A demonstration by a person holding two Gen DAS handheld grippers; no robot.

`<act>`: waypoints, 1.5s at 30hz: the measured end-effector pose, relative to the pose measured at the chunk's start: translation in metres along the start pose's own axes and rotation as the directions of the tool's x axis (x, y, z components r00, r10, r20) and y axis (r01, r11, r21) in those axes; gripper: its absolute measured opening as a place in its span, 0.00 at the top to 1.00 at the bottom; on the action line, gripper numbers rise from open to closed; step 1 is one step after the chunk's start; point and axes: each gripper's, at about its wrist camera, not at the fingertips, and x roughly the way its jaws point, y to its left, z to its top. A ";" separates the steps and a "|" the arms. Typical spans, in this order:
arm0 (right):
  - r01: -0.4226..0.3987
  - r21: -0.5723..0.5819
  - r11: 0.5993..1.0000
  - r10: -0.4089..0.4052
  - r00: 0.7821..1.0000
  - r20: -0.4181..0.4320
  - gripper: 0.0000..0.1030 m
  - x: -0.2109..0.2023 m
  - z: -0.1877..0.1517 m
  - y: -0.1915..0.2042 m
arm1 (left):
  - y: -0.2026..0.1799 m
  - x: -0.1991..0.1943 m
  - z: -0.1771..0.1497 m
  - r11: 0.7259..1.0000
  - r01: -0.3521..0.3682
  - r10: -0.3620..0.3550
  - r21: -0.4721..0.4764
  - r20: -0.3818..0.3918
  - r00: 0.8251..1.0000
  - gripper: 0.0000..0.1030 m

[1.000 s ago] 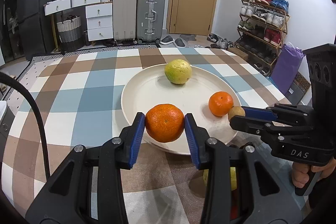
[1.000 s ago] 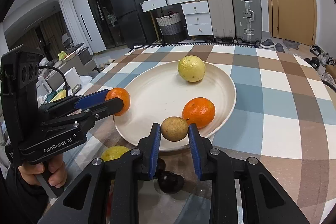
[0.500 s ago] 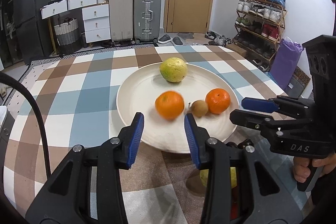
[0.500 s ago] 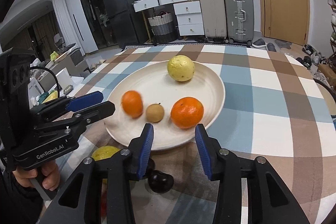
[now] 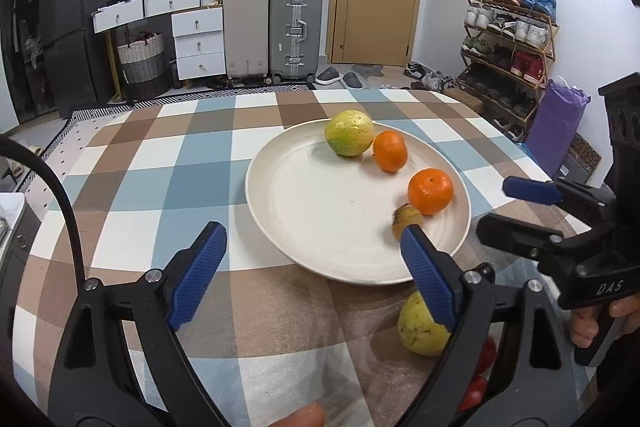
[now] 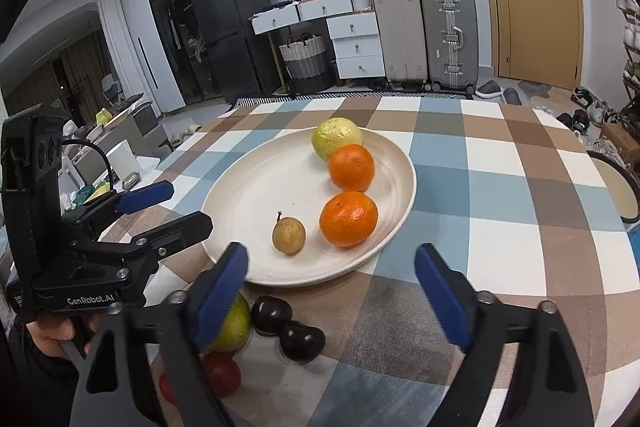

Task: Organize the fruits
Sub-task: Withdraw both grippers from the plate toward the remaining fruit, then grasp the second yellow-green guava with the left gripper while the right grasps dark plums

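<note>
A cream plate (image 5: 320, 211) (image 6: 256, 195) holds a yellow-green fruit (image 5: 349, 133) (image 6: 336, 141), two oranges (image 5: 390, 157) (image 5: 430, 191) (image 6: 351, 167) (image 6: 348, 219) and a small brown fruit (image 5: 406, 219) (image 6: 289, 235). My left gripper (image 5: 310, 239) (image 6: 182, 207) hovers at the plate's near rim, its jaws opening wide with nothing between them. My right gripper (image 6: 332, 259) (image 5: 504, 207) is also opening at the near rim, and nothing is held in it.
On the checked tablecloth in front of the plate lie a yellow-green fruit (image 5: 420, 327) (image 6: 234, 327), two dark plums (image 6: 272, 315) and red fruits (image 6: 222, 373). A hand (image 5: 600, 323) grips the right handle. Suitcases, drawers and a shoe rack stand beyond the table.
The left gripper let go of an orange, which rolled to the plate's far side. The right gripper released the small brown fruit onto the plate. Both jaws spread wide.
</note>
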 end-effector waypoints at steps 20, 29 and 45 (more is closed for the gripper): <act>0.005 -0.069 0.998 -0.011 0.996 -0.092 0.00 -0.010 -0.005 -0.009 | -0.013 -0.019 -0.010 0.999 0.033 -0.033 0.007 -0.052 0.998 0.00; -0.049 -0.099 0.994 0.032 0.984 -0.175 0.00 -0.005 -0.014 -0.010 | -0.030 -0.020 -0.015 0.996 0.080 -0.075 0.050 -0.089 0.993 0.00; -0.097 -0.146 0.984 0.059 0.969 -0.240 0.11 0.000 -0.024 0.001 | -0.050 -0.013 -0.025 0.982 0.161 -0.146 0.094 -0.150 0.978 0.00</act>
